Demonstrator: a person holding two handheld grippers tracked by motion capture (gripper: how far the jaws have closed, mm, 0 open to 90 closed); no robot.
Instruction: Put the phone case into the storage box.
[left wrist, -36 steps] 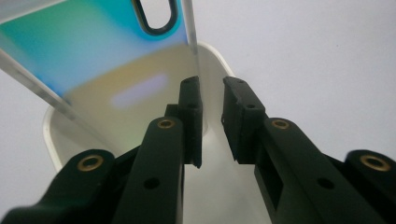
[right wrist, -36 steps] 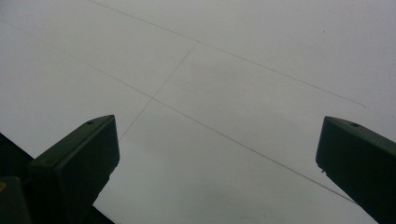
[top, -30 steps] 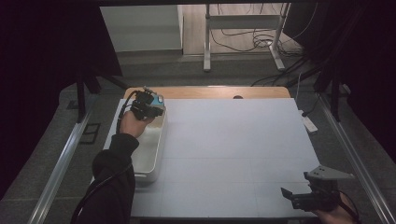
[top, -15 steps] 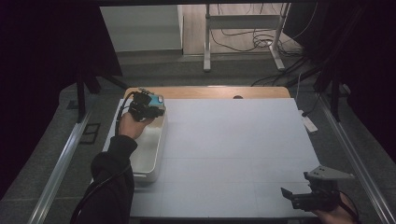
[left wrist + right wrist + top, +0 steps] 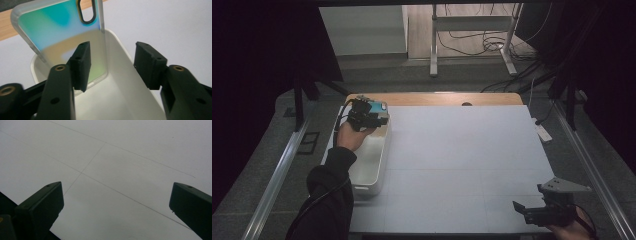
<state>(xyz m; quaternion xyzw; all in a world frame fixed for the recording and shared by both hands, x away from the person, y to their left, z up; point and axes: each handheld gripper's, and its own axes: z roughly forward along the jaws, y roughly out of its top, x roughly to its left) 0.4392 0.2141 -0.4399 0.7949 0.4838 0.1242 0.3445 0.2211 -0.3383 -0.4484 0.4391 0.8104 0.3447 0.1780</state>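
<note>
A translucent phone case (image 5: 62, 27) with a teal-to-yellow tint leans upright against the far end wall of a white bin (image 5: 120, 57). In the high view the phone case (image 5: 380, 106) sits at the bin's far end. My left gripper (image 5: 112, 67) reaches into that end of the bin. Its jaws have just been opening, and the case's right edge stands between them with neither pad pressing on it. The left gripper (image 5: 366, 118) is held by a hand in a dark sleeve. My right gripper (image 5: 116, 202) is open over the bare white table, and it hovers at the near right corner (image 5: 526, 210).
The white bin (image 5: 371, 172) runs along the left side of the white table top (image 5: 472, 160). A strip of wooden table (image 5: 437, 98) shows at the far edge. Metal rails flank both sides, and cables lie on the floor beyond.
The left gripper stays over the bin's far end with hardly any shift. The right gripper has not moved.
</note>
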